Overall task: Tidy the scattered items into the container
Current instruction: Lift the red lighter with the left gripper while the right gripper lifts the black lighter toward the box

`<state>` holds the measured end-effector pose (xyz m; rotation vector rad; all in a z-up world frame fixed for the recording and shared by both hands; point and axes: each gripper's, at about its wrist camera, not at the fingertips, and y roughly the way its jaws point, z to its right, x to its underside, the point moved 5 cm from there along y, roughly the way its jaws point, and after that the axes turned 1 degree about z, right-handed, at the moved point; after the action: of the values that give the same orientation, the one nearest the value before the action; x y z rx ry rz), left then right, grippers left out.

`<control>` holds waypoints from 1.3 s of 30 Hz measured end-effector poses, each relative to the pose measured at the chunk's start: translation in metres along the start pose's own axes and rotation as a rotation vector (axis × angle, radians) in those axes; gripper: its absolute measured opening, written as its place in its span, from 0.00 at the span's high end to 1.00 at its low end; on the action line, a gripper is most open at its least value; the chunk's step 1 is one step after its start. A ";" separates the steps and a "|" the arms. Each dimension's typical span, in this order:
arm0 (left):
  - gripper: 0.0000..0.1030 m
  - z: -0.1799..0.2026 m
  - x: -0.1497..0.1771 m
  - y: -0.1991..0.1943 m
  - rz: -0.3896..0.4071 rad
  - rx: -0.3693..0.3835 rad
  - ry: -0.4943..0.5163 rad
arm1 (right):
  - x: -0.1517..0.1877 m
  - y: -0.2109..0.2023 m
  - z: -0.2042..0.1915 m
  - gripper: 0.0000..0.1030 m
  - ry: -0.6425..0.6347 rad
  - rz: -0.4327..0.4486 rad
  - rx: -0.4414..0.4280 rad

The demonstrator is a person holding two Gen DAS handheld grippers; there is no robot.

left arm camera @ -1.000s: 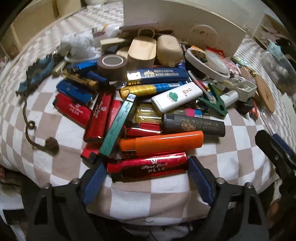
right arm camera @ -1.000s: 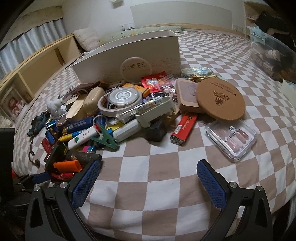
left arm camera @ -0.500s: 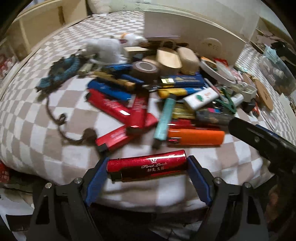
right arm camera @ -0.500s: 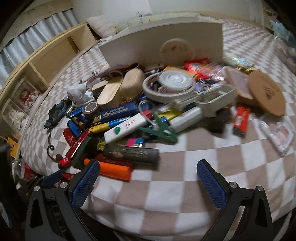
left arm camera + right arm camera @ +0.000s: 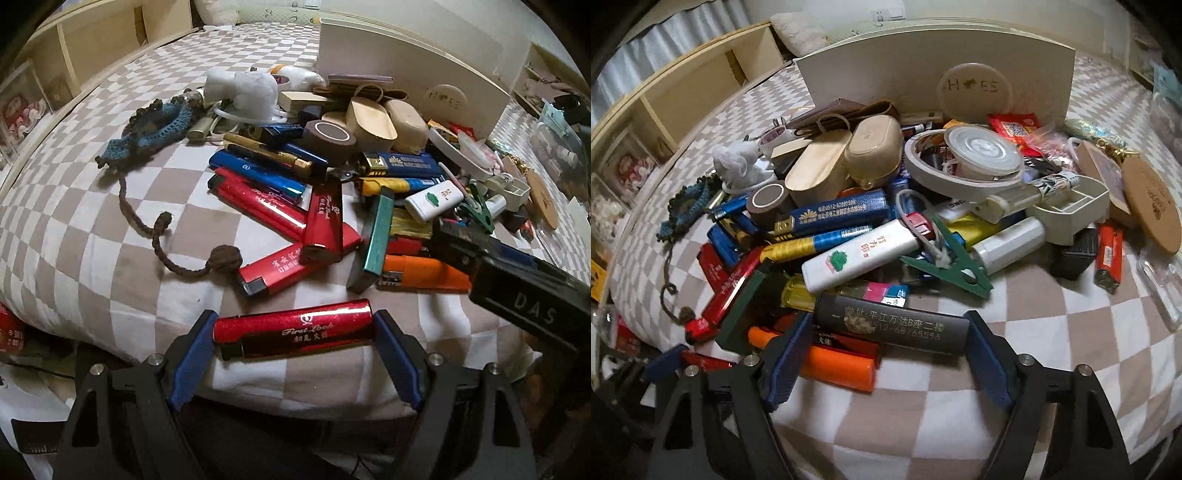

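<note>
Red lighters (image 5: pixel 266 203): at least five in left wrist view, one more (image 5: pixel 1110 253) apart on right side of pile. Blue lighters (image 5: pixel 258 173): at least three. Orange lighter (image 5: pixel 424 271): one. Dark grey lighter (image 5: pixel 892 325): one. White lighter (image 5: pixel 860 258): one. Green clothes peg (image 5: pixel 951 264): one. Brown tape roll (image 5: pixel 330 137): one. Round cork coaster (image 5: pixel 1150 208): one. White box (image 5: pixel 938 74): one. Exact lighter total unclear, pile overlaps.
</note>
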<state>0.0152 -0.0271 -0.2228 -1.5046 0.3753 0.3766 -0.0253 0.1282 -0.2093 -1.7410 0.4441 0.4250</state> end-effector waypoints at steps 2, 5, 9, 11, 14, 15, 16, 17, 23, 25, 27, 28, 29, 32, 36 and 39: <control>0.19 0.003 -0.001 0.003 0.000 -0.006 0.004 | 0.002 -0.002 0.003 0.21 0.001 0.001 -0.017; 0.19 0.004 0.001 0.004 0.003 -0.012 0.008 | 0.005 -0.005 0.004 0.21 -0.004 0.002 -0.029; 0.19 0.005 0.002 0.003 0.009 -0.008 0.007 | 0.009 -0.011 0.008 0.21 -0.007 0.002 -0.031; 0.19 0.006 0.002 0.002 0.015 -0.008 0.014 | 0.011 -0.016 0.011 0.21 0.003 0.008 -0.024; 0.19 0.006 0.002 0.000 0.024 -0.004 0.021 | 0.012 -0.023 0.017 0.21 0.002 0.015 0.000; 0.19 0.006 0.001 0.000 0.029 -0.002 0.024 | 0.013 -0.026 0.020 0.21 0.001 0.018 0.009; 0.19 0.006 0.000 -0.001 0.033 -0.003 0.027 | 0.014 -0.028 0.023 0.21 0.002 0.020 0.015; 0.19 0.006 -0.002 -0.002 0.038 -0.002 0.028 | 0.015 -0.030 0.026 0.21 0.003 0.021 0.024; 0.19 0.008 -0.007 -0.010 0.066 0.014 0.037 | 0.022 -0.046 0.048 0.21 0.038 0.034 0.068; 0.19 0.009 -0.008 -0.012 0.073 0.025 0.040 | 0.024 -0.049 0.052 0.21 0.048 0.040 0.071; 0.19 0.011 -0.009 -0.014 0.079 0.028 0.044 | 0.025 -0.051 0.054 0.21 0.051 0.043 0.075; 0.19 0.012 -0.009 -0.015 0.081 0.027 0.044 | 0.026 -0.052 0.055 0.21 0.052 0.043 0.076; 0.19 0.012 -0.009 -0.016 0.081 0.022 0.043 | 0.026 -0.053 0.056 0.21 0.053 0.044 0.075; 0.19 0.014 -0.011 -0.021 0.088 0.019 0.045 | 0.028 -0.055 0.058 0.21 0.055 0.040 0.066; 0.19 0.018 -0.018 -0.026 0.098 0.031 0.052 | 0.028 -0.057 0.061 0.21 0.064 0.045 0.055; 0.19 0.023 -0.024 -0.027 0.096 0.043 0.054 | 0.024 -0.060 0.058 0.21 0.046 0.057 0.058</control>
<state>0.0063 -0.0051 -0.1865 -1.4599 0.4970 0.4019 0.0231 0.1956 -0.1834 -1.6879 0.5352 0.4099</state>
